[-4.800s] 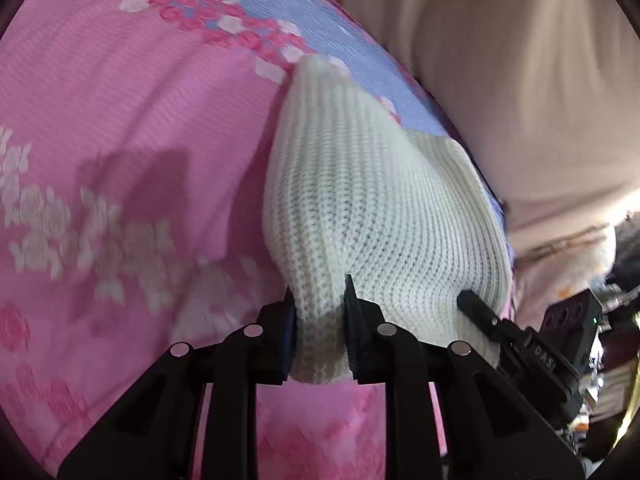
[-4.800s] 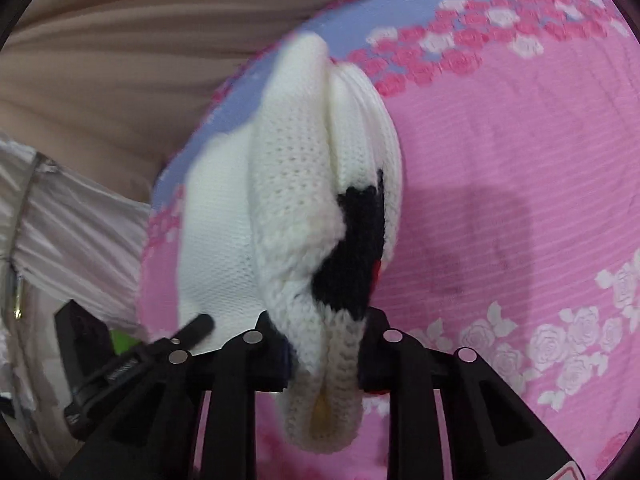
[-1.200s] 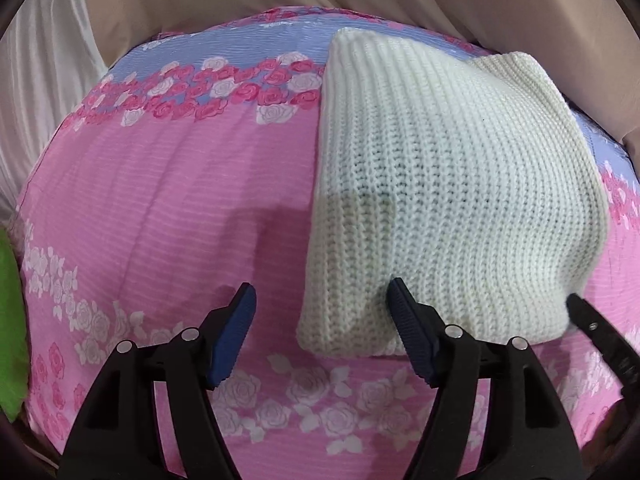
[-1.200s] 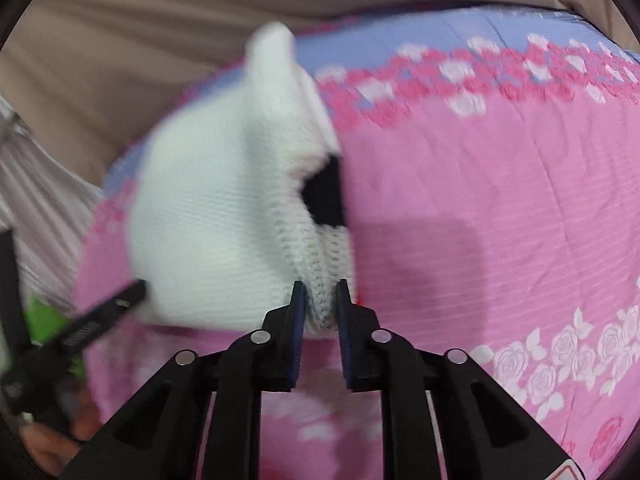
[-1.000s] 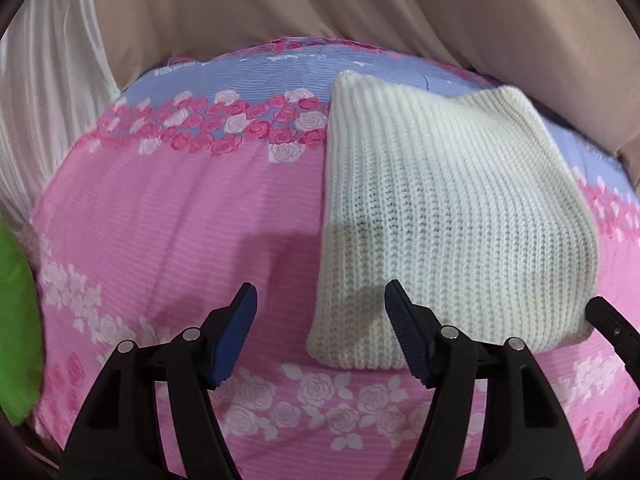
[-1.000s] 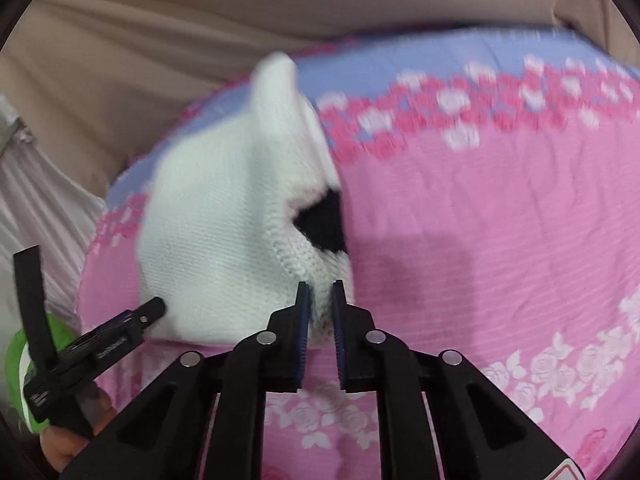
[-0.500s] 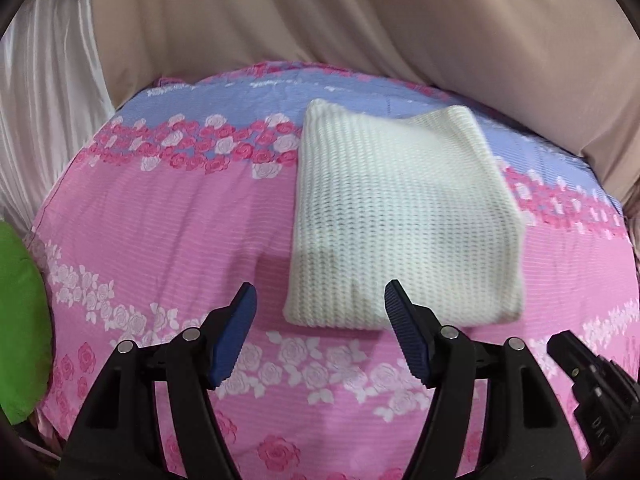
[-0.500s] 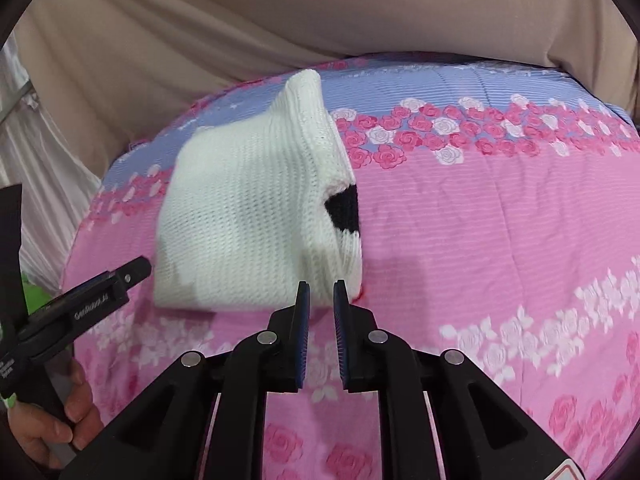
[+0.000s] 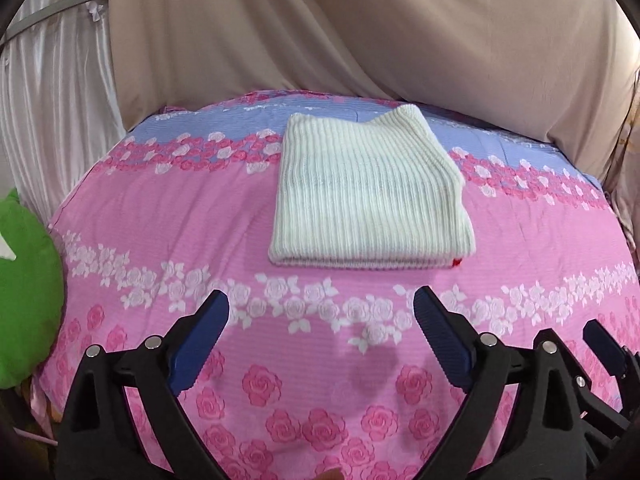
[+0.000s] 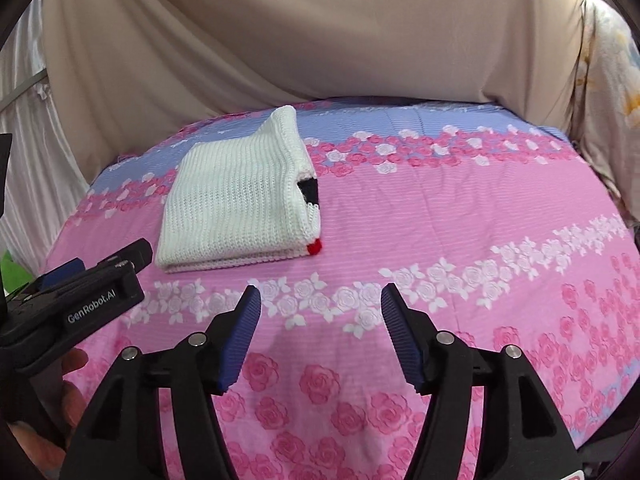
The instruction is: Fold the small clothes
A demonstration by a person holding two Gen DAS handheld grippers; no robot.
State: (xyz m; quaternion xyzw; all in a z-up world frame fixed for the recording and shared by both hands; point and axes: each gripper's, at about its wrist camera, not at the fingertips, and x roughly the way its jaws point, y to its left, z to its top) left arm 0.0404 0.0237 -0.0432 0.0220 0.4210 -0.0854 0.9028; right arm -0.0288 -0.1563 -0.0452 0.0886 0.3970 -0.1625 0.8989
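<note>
A folded white knit garment [image 9: 368,196] lies flat on the pink flowered bedsheet [image 9: 168,216], toward the far side. In the right wrist view the same garment [image 10: 236,196] shows a black patch and a red spot at its right edge. My left gripper [image 9: 322,306] hangs over the sheet nearer than the garment, its jaws opening wide with nothing between them. My right gripper [image 10: 320,300] also hovers short of the garment, to its right, jaws opening and empty. The left gripper's body [image 10: 76,296] shows at the left of the right wrist view, a hand under it.
A beige cloth backdrop [image 9: 360,32] hangs behind the bed, with white curtains [image 9: 52,92] at the left. A green cushion [image 9: 24,296] sits at the bed's left edge. A floral fabric [image 10: 612,92] hangs at the far right. Bare pink sheet [image 10: 480,232] spreads to the garment's right.
Both grippers have pulled back and up from the garment, which now lies folded and free on the sheet. The right gripper's jaws went from shut to wide apart; the left jaws spread wider.
</note>
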